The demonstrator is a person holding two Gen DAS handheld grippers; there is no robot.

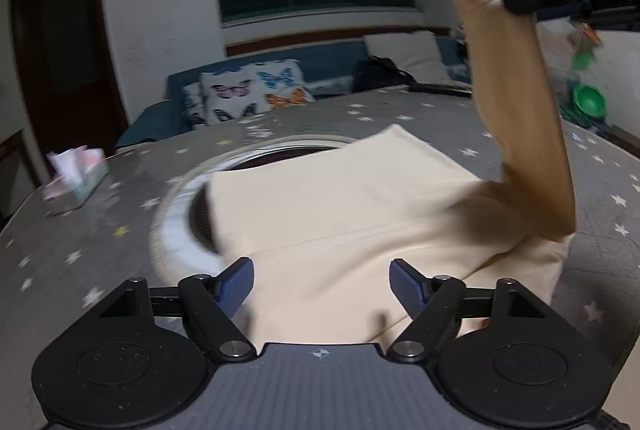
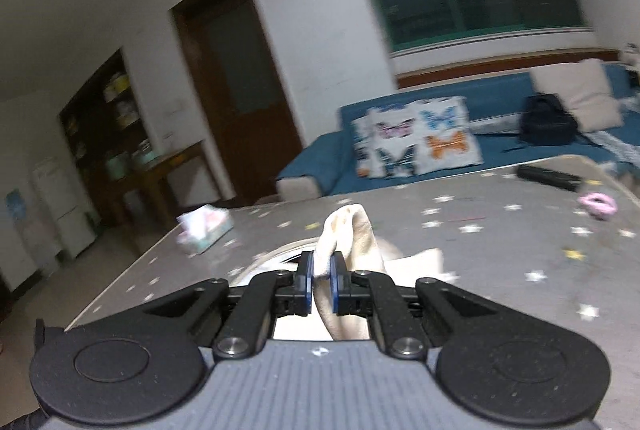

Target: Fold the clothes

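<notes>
A cream garment (image 1: 340, 214) lies on the grey star-print table (image 1: 100, 230), partly covering a round glass turntable (image 1: 180, 214). My left gripper (image 1: 322, 286) hovers low over its near edge, jaws wide apart and pressing on nothing. One strip of the garment (image 1: 516, 110) rises steeply at the right, held up by my right gripper (image 1: 520, 0), which shows as a dark shape at the upper right. In the right wrist view my right gripper (image 2: 322, 284) is shut on a bunched fold of the cream garment (image 2: 352, 230), lifted above the table.
A tissue pack (image 1: 76, 174) sits at the table's left edge. A black remote (image 2: 548, 178) and a pink hair tie (image 2: 598, 204) lie toward the far right. Behind the table stands a blue sofa (image 2: 320, 166) with a butterfly cushion (image 2: 416, 142).
</notes>
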